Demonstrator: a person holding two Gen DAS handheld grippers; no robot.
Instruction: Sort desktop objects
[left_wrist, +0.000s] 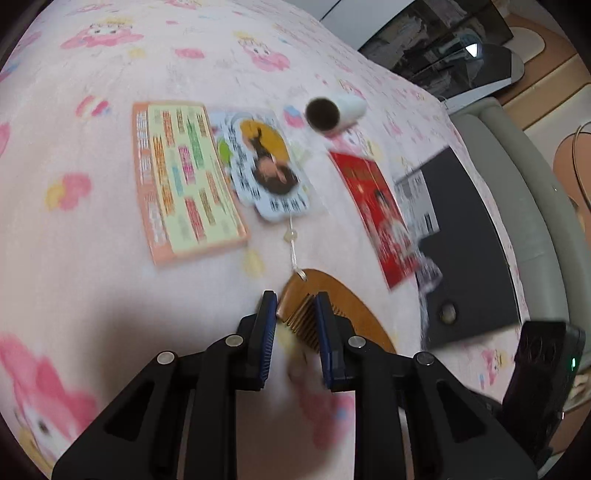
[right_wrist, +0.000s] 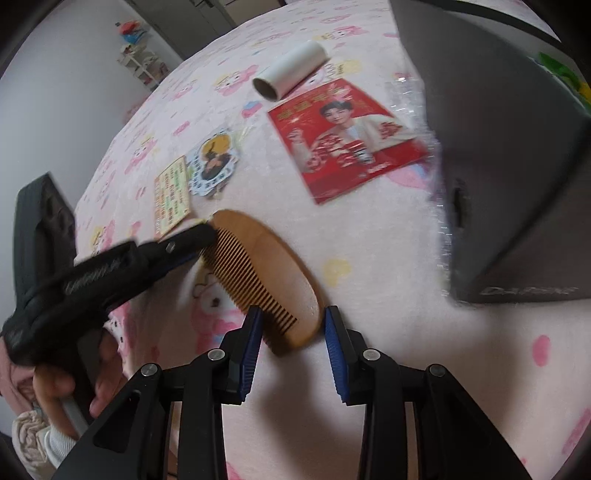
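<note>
A pink cartoon-print cloth (left_wrist: 110, 258) covers the bench under me, with a white wall and a small shelf far off in the right wrist view. I have open cloth to the left and near side; the crowded side is to the right, where a dark grey box (right_wrist: 517, 184) stands close to the bench edge.

The wooden comb (right_wrist: 266, 273) lies flat on the cloth, half-moon shaped, golden brown, fine teeth along its straight side, a pale cord tied at one end. My left hand-held gripper (left_wrist: 295, 314) straddles that corded end, fingers apart and the teeth showing between them; I cannot tell whether the pads touch the wood. My right hand-held gripper (right_wrist: 293, 325) is spread wide around the opposite tip, with gaps on both sides, so released.

Beyond the comb lie an orange-bordered card (left_wrist: 184, 177), a white flower-edged card (left_wrist: 266, 166) just beside it, a red photo card (right_wrist: 347, 140) near the box, and a white paper tube (right_wrist: 291, 70) on its side farther back.
</note>
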